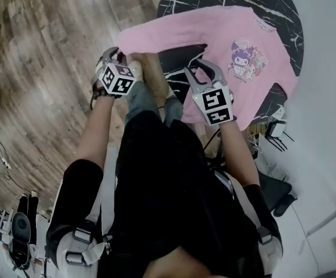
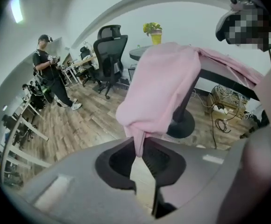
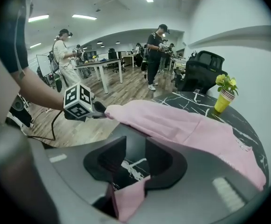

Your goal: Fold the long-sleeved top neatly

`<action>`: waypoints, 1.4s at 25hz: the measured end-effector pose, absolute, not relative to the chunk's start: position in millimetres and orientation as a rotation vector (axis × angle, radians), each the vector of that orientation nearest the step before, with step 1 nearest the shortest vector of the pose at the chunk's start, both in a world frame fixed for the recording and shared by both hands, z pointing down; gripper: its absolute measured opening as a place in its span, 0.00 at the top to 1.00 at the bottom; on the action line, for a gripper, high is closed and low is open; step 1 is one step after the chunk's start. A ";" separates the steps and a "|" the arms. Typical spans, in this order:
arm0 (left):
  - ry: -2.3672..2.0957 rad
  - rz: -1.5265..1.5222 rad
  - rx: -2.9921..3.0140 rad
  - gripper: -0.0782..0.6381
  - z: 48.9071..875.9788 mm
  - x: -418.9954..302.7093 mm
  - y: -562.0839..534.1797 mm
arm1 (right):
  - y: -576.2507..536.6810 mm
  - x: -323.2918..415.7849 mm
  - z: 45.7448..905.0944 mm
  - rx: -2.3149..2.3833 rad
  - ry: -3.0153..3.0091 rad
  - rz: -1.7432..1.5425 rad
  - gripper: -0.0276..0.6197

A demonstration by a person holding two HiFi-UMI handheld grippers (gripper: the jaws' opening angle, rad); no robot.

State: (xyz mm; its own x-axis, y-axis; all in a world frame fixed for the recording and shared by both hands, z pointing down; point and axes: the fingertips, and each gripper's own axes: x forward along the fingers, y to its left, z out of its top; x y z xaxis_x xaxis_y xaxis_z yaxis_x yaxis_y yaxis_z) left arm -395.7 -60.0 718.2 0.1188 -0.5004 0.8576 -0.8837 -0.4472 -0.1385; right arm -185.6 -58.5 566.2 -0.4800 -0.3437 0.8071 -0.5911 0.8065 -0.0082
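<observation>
Pinching noted: pink long-sleeved fabric top (image 1: 214,33), sleeve (image 2: 159,87) clamped in left gripper (image 1: 121,55) jaws, hem (image 3: 131,199) in right gripper (image 1: 201,69) jaws; thin bites could be tugged loose.

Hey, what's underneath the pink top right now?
A black marbled table shows around the pink top; whatever lies on the tabletop beneath it is covered. The sleeve pinched in the left gripper reaches past the table edge, with wooden floor below.

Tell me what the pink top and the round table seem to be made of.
The pink top: soft matte cloth, probably cotton knit; it drapes and bunches. The table: black, white-veined, slightly glossy top; marble or a marble print, cannot tell.
</observation>
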 end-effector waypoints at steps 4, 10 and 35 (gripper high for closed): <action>-1.415 1.337 2.017 0.84 673.3 -425.4 -66.6 | -66.4 -204.8 550.9 0.692 -2.153 0.349 0.75; -1.481 1.398 2.065 0.84 621.7 -434.1 -76.3 | -79.4 -209.7 534.2 0.726 -2.184 0.352 0.76; -1.402 1.410 2.461 0.84 506.0 -122.3 -153.2 | -62.6 69.0 524.4 0.997 -2.183 0.454 0.76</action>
